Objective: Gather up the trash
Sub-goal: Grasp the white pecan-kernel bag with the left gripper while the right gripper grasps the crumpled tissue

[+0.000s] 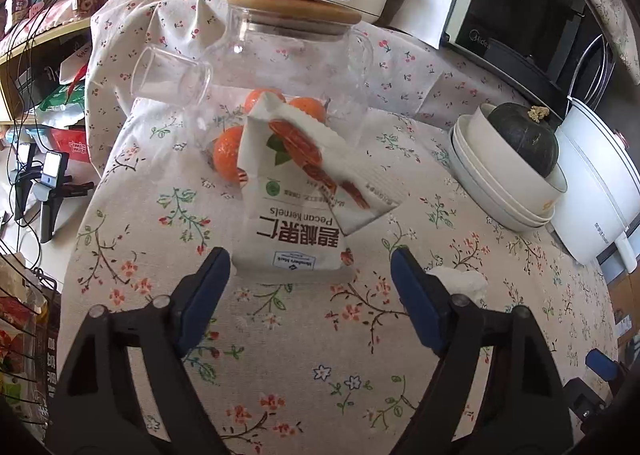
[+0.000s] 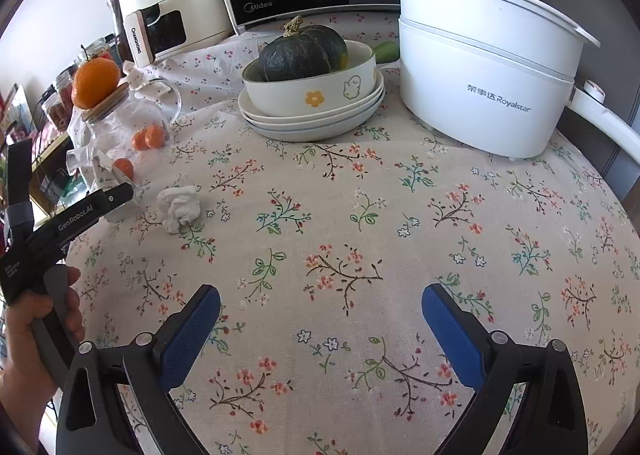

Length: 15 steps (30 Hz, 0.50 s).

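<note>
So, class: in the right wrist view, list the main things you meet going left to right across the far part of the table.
Orange on the jar lid → crumpled tissue → dark green squash in the bowl → white electric pot.

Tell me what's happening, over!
Left gripper and right gripper: jaws open, empty. Pecan wrapper ahead of left jaws, crumpled tissue beside. Glass jar and oranges close behind wrapper.
</note>
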Each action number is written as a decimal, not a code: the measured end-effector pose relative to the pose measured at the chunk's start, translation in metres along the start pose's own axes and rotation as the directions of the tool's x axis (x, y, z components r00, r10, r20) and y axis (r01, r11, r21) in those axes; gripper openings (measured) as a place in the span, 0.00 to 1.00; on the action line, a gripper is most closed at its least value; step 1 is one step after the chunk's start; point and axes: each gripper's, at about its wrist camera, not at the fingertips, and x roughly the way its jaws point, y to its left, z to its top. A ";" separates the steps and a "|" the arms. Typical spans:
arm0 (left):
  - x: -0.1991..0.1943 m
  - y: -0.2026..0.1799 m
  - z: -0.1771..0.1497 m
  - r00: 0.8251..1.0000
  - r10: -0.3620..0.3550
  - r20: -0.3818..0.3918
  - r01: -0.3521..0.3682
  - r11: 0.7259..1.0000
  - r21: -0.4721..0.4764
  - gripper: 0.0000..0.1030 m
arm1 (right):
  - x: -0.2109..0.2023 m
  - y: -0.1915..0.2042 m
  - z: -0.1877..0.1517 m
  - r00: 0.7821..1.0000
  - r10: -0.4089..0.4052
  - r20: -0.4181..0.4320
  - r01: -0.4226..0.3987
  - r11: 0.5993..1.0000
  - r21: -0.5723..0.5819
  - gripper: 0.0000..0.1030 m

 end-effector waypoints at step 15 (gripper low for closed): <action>0.004 0.013 -0.002 0.998 -0.054 -0.042 0.055 0.998 0.020 0.60 | 0.029 0.048 0.011 1.000 0.018 0.013 -0.017 0.999 -0.029 0.99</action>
